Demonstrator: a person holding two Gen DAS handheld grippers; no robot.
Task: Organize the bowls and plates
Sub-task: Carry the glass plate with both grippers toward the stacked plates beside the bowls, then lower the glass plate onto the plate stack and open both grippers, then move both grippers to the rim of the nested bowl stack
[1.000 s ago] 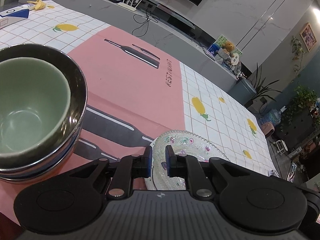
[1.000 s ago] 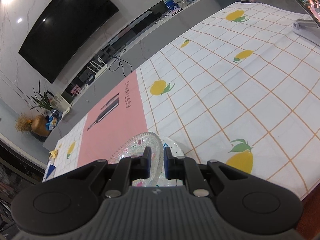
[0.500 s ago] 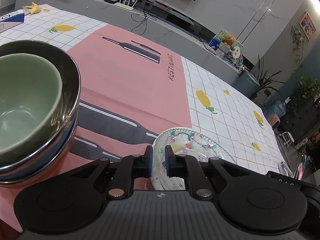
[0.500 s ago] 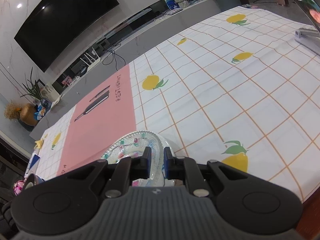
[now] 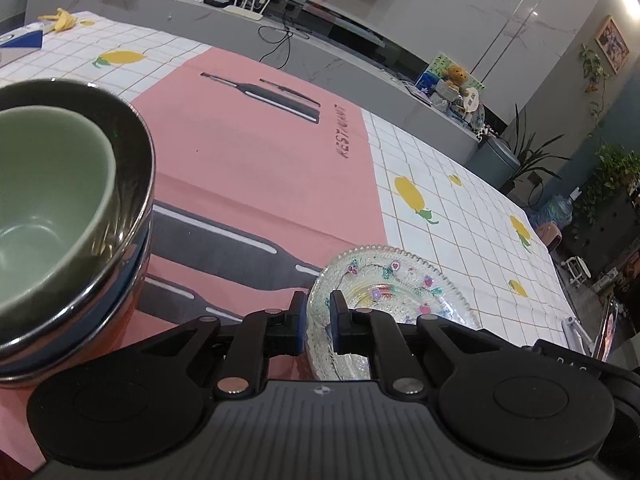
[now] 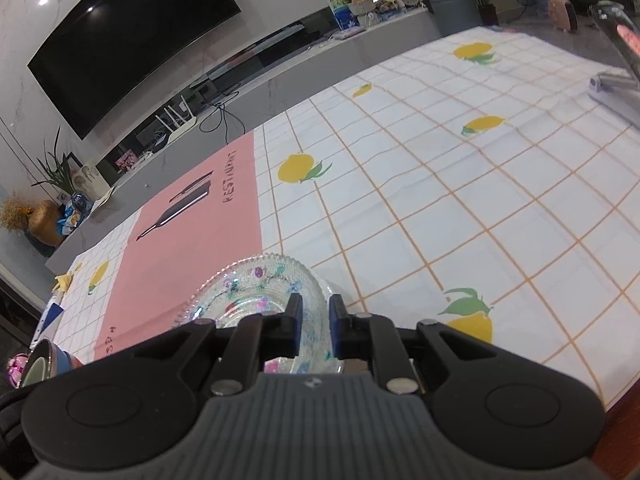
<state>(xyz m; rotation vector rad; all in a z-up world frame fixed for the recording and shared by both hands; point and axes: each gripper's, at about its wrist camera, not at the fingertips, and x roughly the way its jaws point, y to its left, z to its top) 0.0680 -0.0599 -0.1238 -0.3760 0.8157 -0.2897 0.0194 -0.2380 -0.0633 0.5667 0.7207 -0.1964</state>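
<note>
A clear glass plate (image 5: 394, 280) with coloured flower prints lies low over the tablecloth. My left gripper (image 5: 318, 312) is shut on its near-left rim. My right gripper (image 6: 314, 316) is shut on the rim of the same glass plate (image 6: 256, 284), seen from the other side. A stack of bowls stands at the left: a green bowl (image 5: 44, 184) inside a dark steel bowl (image 5: 132, 184), on a blue one. The stack also shows in the right wrist view (image 6: 42, 364), at the far left edge.
The table carries a pink runner (image 5: 256, 152) and a white lemon-print cloth (image 6: 460, 200). A phone stand (image 6: 612, 84) sits at the far right. A blue-white box (image 5: 20, 42) and a banana peel (image 5: 60, 20) lie at the far left corner.
Both grippers have lowered the glass plate toward the table and levelled it. The bowl stack has slid a little left in the left wrist view. Both grips are unchanged.
</note>
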